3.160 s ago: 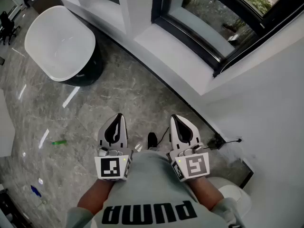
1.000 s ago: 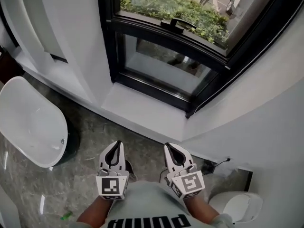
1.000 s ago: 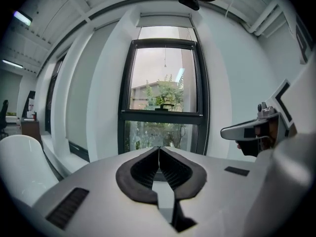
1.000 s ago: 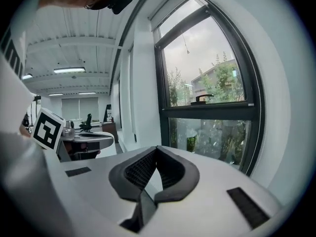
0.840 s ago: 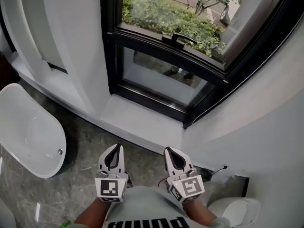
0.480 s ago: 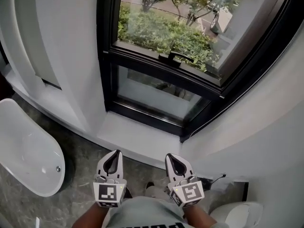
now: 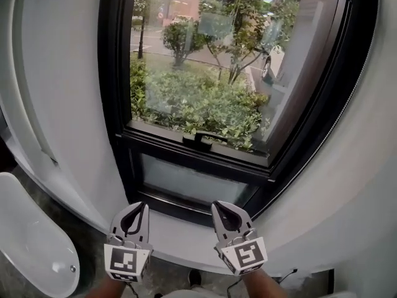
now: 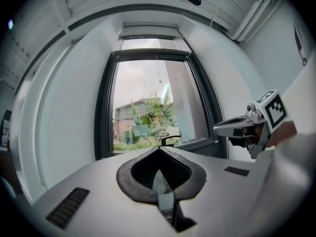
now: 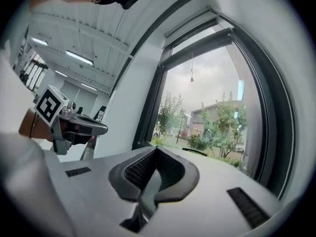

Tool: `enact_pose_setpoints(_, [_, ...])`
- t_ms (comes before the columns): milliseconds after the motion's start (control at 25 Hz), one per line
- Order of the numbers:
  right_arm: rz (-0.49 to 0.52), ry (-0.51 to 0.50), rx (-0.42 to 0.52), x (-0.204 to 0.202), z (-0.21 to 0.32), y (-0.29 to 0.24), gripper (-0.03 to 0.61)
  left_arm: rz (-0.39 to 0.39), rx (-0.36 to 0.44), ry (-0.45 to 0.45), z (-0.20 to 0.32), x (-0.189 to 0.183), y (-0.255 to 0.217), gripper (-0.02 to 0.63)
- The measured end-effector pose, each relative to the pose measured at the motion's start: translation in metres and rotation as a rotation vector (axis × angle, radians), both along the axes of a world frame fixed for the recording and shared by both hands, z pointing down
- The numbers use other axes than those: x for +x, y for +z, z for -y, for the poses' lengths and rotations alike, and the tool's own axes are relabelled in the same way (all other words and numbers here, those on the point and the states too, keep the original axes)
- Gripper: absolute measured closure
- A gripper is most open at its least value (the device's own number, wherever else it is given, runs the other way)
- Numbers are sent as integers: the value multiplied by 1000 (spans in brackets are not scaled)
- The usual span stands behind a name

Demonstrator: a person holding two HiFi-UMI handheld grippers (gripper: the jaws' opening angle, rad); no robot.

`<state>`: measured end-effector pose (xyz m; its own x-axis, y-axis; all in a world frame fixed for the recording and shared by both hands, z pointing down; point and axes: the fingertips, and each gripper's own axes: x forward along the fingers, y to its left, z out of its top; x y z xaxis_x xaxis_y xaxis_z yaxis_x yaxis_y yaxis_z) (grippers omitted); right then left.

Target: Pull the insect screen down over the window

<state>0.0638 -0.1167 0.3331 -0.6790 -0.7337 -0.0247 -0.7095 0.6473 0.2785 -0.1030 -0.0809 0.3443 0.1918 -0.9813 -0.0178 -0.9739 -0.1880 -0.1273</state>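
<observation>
A tall black-framed window [image 7: 118,104] fills the head view, its glass uncovered, with greenery outside. A black handle [image 7: 201,135] sits on its lower rail. In the left gripper view a thin pull cord [image 8: 159,75] hangs from the top of the frame below a white housing [image 8: 150,32]; the cord [image 9: 192,68] also shows in the right gripper view. My left gripper [image 7: 141,205] and right gripper [image 7: 219,205] are side by side below the window, over the sill, both shut and empty, pointing at the window. Neither touches the cord or the frame.
A white sill [image 7: 180,241] runs under the window. A white bathtub [image 7: 28,253] stands at the lower left. White walls [image 7: 62,104] close in on both sides of the window recess. A dark shoe [image 7: 194,278] shows on the floor.
The head view has swung up from the floor and tub to the window. Both grippers stay shut and have come closer to the sill.
</observation>
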Motion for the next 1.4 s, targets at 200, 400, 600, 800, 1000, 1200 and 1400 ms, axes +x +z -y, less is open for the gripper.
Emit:
enact_pose_setpoints(200, [-66,27,240,34,74,-106,572,112,140,-46,78,21,-78,601])
enact_pose_setpoints(400, [-175,82,472,54,123,-201,572,218,232,-106,143,43,-152,601])
enact_pose_setpoints(600, [-226,181,640,54,156,-272,571,306,235,-110,188,45,-213,557])
enact_pose_setpoints(800, [-274,215,751,46,160,-334,559,403,164,-118,219,12,-263,390])
enact_pose_setpoints(1000, [-449,313,833,49,174,-400,380,552,246,-180,244,-20,-342,338])
enact_pose_setpoints(1200, [-560,422,932,52,183,-468,346,724,326,-233,261,-42,-410,292])
enact_pose_setpoints(1400, [-650,529,956,64,193,-526,304,804,338,-247,276,-61,-463,267])
